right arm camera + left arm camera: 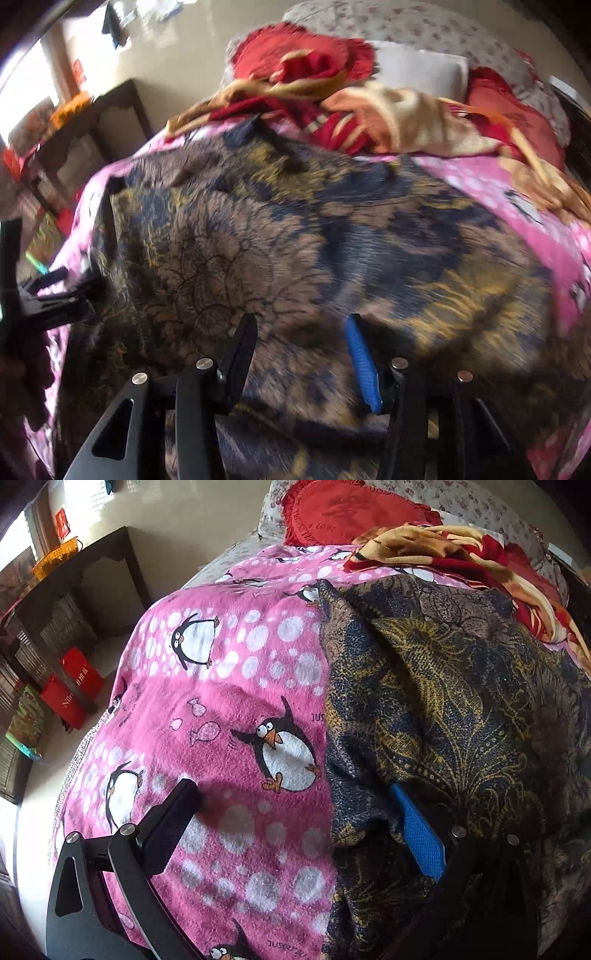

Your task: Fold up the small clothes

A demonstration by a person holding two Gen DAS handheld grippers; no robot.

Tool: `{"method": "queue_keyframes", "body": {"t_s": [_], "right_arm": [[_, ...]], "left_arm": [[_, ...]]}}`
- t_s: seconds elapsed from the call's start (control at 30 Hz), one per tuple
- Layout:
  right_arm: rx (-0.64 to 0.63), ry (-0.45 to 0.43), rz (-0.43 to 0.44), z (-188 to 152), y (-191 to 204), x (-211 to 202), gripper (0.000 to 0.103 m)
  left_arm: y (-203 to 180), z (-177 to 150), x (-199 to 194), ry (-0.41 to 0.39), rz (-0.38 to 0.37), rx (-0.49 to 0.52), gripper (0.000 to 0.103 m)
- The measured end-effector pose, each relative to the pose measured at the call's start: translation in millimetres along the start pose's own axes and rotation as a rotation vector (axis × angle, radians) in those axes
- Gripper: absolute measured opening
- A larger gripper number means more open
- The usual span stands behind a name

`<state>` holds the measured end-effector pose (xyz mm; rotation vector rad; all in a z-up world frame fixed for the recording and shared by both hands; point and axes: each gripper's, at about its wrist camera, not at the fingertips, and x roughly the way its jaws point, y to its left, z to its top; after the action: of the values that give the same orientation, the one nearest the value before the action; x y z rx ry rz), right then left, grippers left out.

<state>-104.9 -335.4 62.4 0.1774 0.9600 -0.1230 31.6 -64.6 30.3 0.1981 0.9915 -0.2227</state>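
Observation:
A dark garment with navy, brown and gold floral print [443, 709] lies spread on a pink penguin blanket [229, 686]. My left gripper [295, 801] is open wide at the garment's left edge: the black finger rests on the pink blanket, the blue finger [417, 830] lies on or under the garment's edge. In the right wrist view the same garment [295, 236] fills the middle. My right gripper [301, 328] is open just above it, holding nothing. The left gripper [55, 295] shows at the far left edge of that view.
A red and cream blanket [369, 110] lies bunched at the far end of the bed, with a red heart cushion [351, 513] behind it. A dark wooden table [74, 602] and red bags [74, 690] stand on the floor to the left.

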Motion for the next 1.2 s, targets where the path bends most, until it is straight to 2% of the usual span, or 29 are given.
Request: {"method": "queue_keyframes", "body": {"t_s": [0.1, 0.17, 0.27, 0.37, 0.43, 0.7, 0.8, 0.93, 0.97, 1.0, 1.1, 1.2], "right_arm": [[0.065, -0.098, -0.044, -6, -27, -32, 0.048], [0.107, -0.128, -0.089, -4, -46, -45, 0.048], [0.154, -0.081, -0.126, -6, -69, -35, 0.048], [0.186, -0.041, -0.223, -10, -92, -21, 0.048], [0.219, -0.052, -0.190, -16, -101, -25, 0.048], [0.165, -0.146, -0.141, -13, -75, -56, 0.048], [0.161, -0.126, -0.126, -8, -71, -45, 0.048], [0.169, -0.045, -0.176, -6, -76, -10, 0.049], [0.163, -0.052, -0.182, -6, -75, -8, 0.050], [0.155, -0.053, -0.188, -5, -72, -9, 0.055], [0.122, -0.043, -0.206, -3, -59, -19, 0.055], [0.129, -0.059, -0.180, -11, -55, -28, 0.059]], "left_arm": [[1, 5, -21, -0.056, -0.014, -0.019, 0.103], [-2, 11, -36, -0.104, -0.024, -0.021, 0.103], [-14, 18, -50, -0.136, -0.042, -0.011, 0.103], [-31, 18, -49, -0.112, -0.041, 0.020, 0.103], [-42, 15, -49, -0.104, -0.046, 0.040, 0.103], [-76, 15, -42, -0.103, -0.068, 0.097, 0.103], [-85, 16, -37, -0.101, -0.076, 0.099, 0.103], [-95, 17, -23, -0.078, -0.091, 0.110, 0.103], [-97, 17, -19, -0.066, -0.092, 0.115, 0.103], [-99, 17, -15, -0.052, -0.096, 0.118, 0.103], [-100, 15, -6, -0.012, -0.121, 0.112, 0.103], [-100, 14, -8, -0.020, -0.130, 0.111, 0.103]]}}
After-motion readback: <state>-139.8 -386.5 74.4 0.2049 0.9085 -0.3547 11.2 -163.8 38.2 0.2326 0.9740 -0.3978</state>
